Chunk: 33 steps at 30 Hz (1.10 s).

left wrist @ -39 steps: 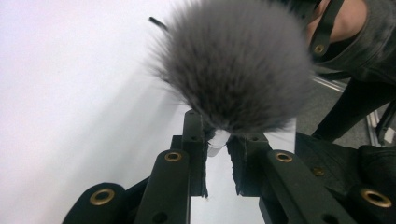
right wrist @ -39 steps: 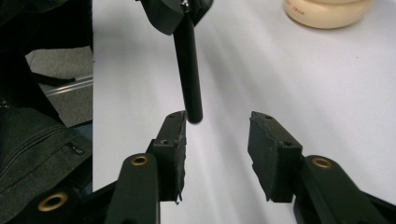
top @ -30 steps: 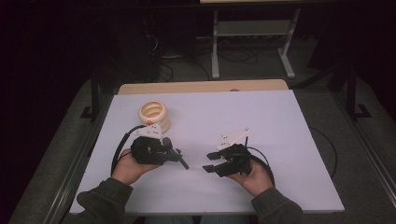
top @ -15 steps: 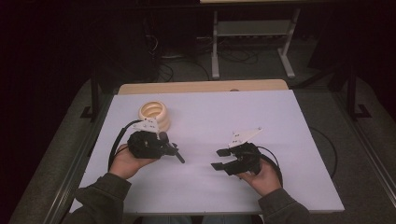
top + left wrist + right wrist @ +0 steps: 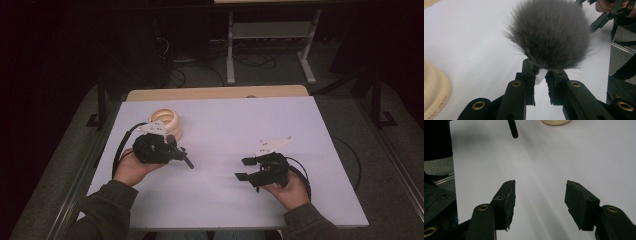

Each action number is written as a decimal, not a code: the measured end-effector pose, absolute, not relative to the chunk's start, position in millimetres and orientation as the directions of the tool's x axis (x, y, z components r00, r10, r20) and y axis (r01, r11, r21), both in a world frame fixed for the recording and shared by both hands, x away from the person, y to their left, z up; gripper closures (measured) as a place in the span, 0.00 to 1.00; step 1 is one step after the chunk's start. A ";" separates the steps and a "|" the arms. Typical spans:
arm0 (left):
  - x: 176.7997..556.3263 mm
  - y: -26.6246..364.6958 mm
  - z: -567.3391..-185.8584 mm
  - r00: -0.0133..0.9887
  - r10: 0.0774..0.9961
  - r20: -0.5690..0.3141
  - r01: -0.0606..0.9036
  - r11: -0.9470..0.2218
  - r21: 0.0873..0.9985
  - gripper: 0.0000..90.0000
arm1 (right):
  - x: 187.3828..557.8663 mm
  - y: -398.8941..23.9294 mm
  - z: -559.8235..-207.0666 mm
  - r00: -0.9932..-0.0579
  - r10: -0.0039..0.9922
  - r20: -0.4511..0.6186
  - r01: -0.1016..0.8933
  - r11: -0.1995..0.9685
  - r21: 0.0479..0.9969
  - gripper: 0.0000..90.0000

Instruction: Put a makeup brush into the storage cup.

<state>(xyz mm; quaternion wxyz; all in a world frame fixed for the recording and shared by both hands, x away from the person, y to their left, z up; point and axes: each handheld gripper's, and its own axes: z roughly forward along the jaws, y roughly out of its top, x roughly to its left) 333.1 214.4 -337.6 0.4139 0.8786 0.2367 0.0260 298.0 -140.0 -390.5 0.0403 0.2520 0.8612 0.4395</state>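
My left gripper is shut on a brush, held just in front of a cream ring-shaped bowl. In the left gripper view its jaws clamp the brush's white neck, and the fluffy grey brush head rises above them. A thin black handle sticks out toward the table's middle, and its tip shows in the right gripper view. My right gripper is held low over the white table at the right. It is open, with nothing between its jaws.
The white table top spreads between the two hands, with a wooden strip along its far edge. The cream bowl sits at the left of the left gripper view. Beyond the table are a dark floor, cables and a metal stand.
The left gripper has moved slightly farther away, toward the bowl, still holding the brush. The right gripper has shifted a little to the right and stays open.
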 end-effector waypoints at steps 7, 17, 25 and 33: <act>338.9 219.6 -332.4 0.879 0.455 -0.144 0.401 -0.542 0.738 0.86 | 297.3 -149.0 -389.4 -0.861 0.487 0.146 0.403 0.479 0.780 0.43; 347.4 232.0 -317.6 0.861 0.489 -0.139 0.416 -0.519 0.747 0.86 | 296.2 -163.6 -388.1 -0.843 0.520 0.136 0.413 0.463 0.784 0.41; 354.2 238.3 -310.1 0.850 0.508 -0.139 0.430 -0.519 0.739 0.86 | 294.7 -176.5 -387.3 -0.827 0.544 0.141 0.424 0.439 0.792 0.40; 368.0 247.5 -287.1 0.832 0.543 -0.116 0.431 -0.501 0.750 0.86 | 296.1 -180.0 -388.9 -0.823 0.550 0.144 0.429 0.436 0.791 0.39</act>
